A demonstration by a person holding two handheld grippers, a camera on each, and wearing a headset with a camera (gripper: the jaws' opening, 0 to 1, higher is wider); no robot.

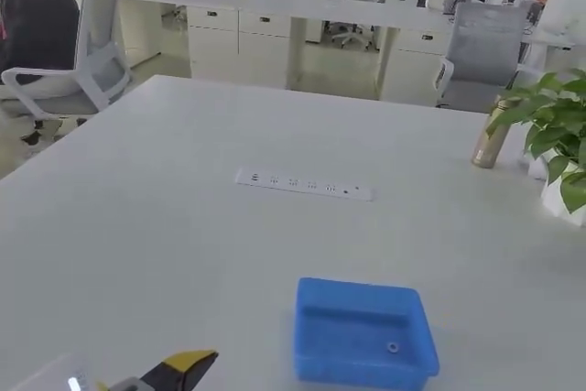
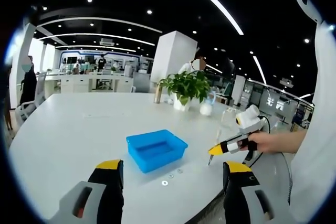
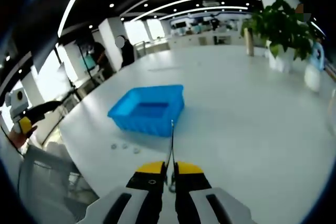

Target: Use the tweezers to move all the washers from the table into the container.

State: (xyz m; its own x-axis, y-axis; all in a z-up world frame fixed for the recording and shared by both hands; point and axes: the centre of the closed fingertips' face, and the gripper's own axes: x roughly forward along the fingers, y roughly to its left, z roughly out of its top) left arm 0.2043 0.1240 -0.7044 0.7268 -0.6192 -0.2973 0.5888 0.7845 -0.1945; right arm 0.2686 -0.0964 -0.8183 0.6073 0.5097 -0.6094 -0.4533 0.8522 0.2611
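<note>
A blue container [image 1: 362,331] sits near the table's front edge, with one washer [image 1: 392,347] lying inside it. Three washers [image 2: 165,183] lie on the table just in front of the container [image 2: 156,149]; in the right gripper view the washers [image 3: 125,145] are left of the container [image 3: 148,109]. My right gripper [image 3: 170,168] is shut on thin metal tweezers [image 3: 171,142], whose tip points at the container's near wall. My left gripper [image 2: 174,166] stands open and empty, facing the container. Its yellow tip [image 1: 188,363] shows at the bottom left of the head view.
A white power strip [image 1: 304,184] lies mid-table. A brass-coloured bottle [image 1: 490,139] and a potted plant [image 1: 554,130] stand at the right edge. Office chairs [image 1: 92,61] and white desks lie beyond the table.
</note>
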